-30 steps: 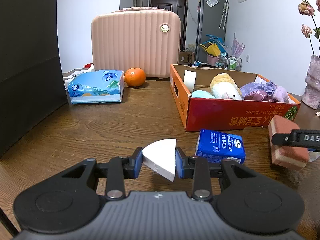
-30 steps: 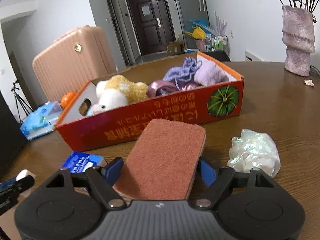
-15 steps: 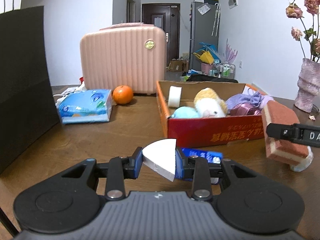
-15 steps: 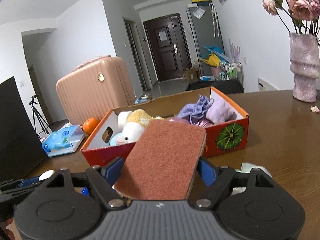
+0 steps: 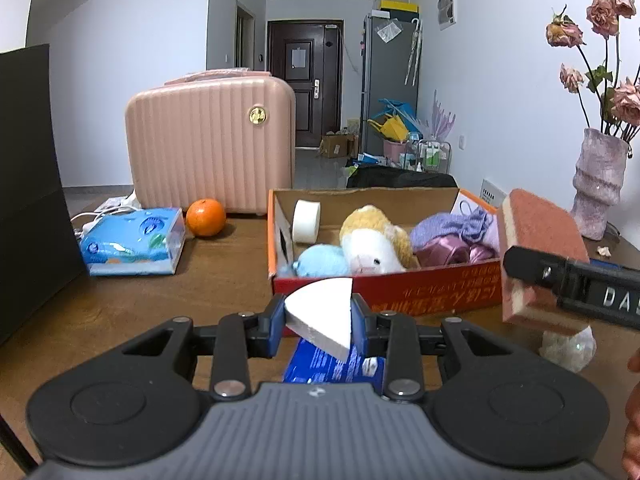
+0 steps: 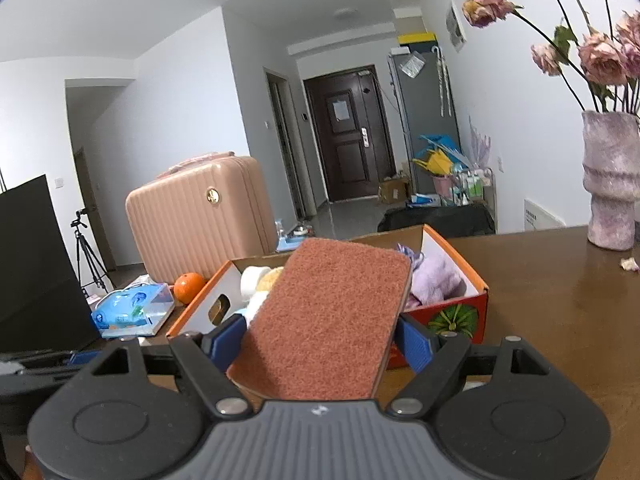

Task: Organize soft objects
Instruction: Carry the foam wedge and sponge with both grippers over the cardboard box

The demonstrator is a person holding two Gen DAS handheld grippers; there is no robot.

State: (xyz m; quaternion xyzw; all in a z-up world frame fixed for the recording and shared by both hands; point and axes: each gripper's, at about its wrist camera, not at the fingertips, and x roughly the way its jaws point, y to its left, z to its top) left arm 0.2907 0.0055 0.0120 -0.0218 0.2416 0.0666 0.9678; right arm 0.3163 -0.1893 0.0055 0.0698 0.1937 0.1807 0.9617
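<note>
My left gripper (image 5: 319,318) is shut on a white wedge-shaped foam piece (image 5: 322,312), held above the table in front of the orange cardboard box (image 5: 440,290). My right gripper (image 6: 322,338) is shut on a brown-topped scouring sponge (image 6: 328,320), lifted and tilted before the same box (image 6: 460,312); the sponge (image 5: 536,236) shows at the right of the left wrist view. Inside the box lie a yellow-white plush toy (image 5: 376,240), a light blue soft ball (image 5: 322,260), purple knitwear (image 5: 452,224), shiny pink cloth (image 5: 448,252) and a white tape roll (image 5: 306,222).
A blue tissue pack (image 5: 320,364) lies under my left gripper. A crumpled shiny wad (image 5: 568,346) sits at the right. A blue tissue packet (image 5: 132,242), an orange (image 5: 205,217), a pink suitcase (image 5: 210,144), a black panel (image 5: 28,184) and a flower vase (image 5: 598,184) stand around.
Both grippers have risen with their loads; the views tilted up. The sponge climbed from table level to the box's right end. The box now appears nearer centre in the left wrist view.
</note>
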